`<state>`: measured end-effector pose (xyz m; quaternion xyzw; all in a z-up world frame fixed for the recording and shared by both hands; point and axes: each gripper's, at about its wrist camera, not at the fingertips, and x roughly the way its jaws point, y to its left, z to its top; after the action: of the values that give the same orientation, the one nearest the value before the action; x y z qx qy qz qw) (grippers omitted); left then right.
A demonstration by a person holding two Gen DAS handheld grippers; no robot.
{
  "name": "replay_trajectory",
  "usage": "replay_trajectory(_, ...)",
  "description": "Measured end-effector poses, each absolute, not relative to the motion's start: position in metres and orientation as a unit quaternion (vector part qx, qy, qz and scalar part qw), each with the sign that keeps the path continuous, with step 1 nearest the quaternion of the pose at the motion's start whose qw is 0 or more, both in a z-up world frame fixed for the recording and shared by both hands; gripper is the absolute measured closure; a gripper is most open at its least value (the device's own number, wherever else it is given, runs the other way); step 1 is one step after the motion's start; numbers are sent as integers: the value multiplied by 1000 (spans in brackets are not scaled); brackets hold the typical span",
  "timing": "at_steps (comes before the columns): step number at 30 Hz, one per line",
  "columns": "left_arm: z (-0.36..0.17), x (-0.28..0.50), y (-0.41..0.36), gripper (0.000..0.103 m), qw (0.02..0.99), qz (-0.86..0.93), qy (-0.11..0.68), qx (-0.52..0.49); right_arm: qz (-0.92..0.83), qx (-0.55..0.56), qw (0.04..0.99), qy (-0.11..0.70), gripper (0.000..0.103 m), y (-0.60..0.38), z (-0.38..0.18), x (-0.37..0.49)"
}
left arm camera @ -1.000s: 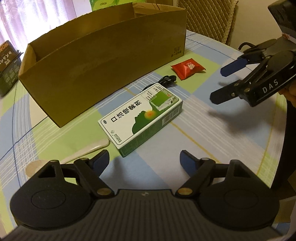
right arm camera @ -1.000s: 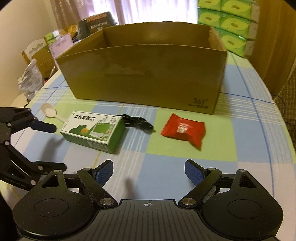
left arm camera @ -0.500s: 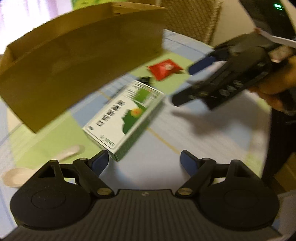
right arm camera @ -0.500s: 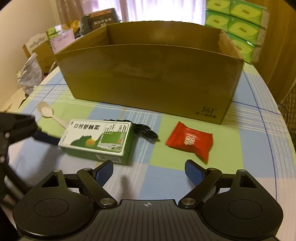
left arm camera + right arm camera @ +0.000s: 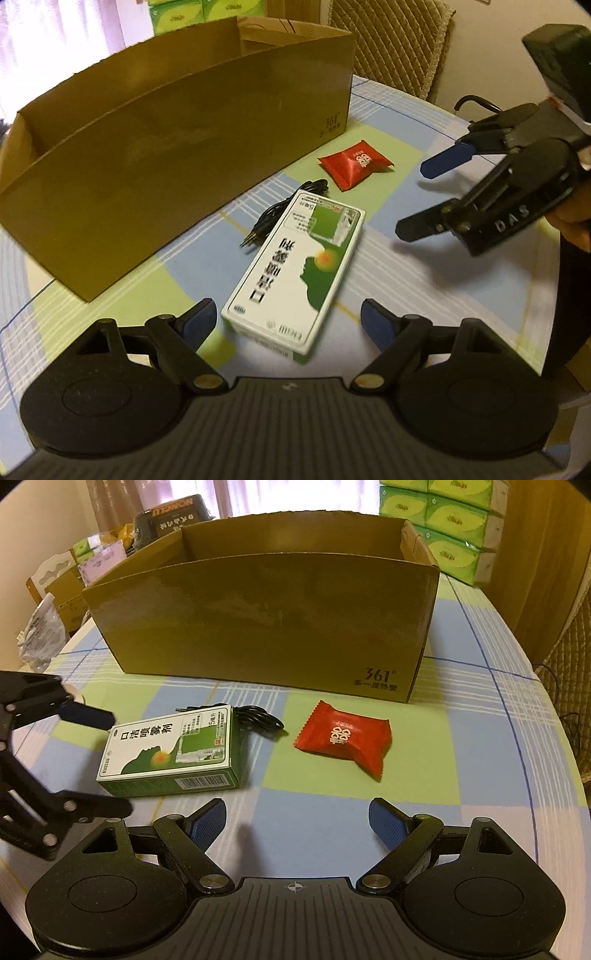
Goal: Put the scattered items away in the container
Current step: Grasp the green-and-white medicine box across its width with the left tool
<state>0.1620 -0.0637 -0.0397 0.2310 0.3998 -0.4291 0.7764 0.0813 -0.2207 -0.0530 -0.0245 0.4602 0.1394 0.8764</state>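
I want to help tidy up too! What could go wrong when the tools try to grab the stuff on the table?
1. The black cable lies right against the green and white box, so the open left tool closing on the box might drag it along.
2. The cardboard box has tall walls; an item lifted too low could bump the front wall.
3. The red packet looks soft and puffy, so it may slip from the open right tool.

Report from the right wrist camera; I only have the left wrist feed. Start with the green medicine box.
Observer: The medicine box has a barcode on the long side facing the right gripper.
Operator: Check behind the carton.
Observer: A black tub stands behind the carton, towards its left end in that view.
Operator: Give me the table's left edge.
Observer: A crumpled plastic bag shows there.
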Motion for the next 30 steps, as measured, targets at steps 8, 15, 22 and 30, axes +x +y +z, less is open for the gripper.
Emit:
replay_trajectory(8, -39, 145, -77, 28, 741, -451, 431, 251, 127, -19, 878, 461, 13, -229, -53, 83)
replay_trajectory(15, -42, 155, -92, 30, 766, -411, 435, 237, 122, -9, 880, 460, 13, -233, -50, 82)
replay_trajectory(22, -50, 161, -110, 50, 764, -398, 452, 232, 119, -4, 877, 465, 13, -238, -53, 82)
replay_trajectory(30, -48, 149, -104, 52, 759, -388, 465, 237, 120, 3, 876, 467, 13, -238, -55, 79)
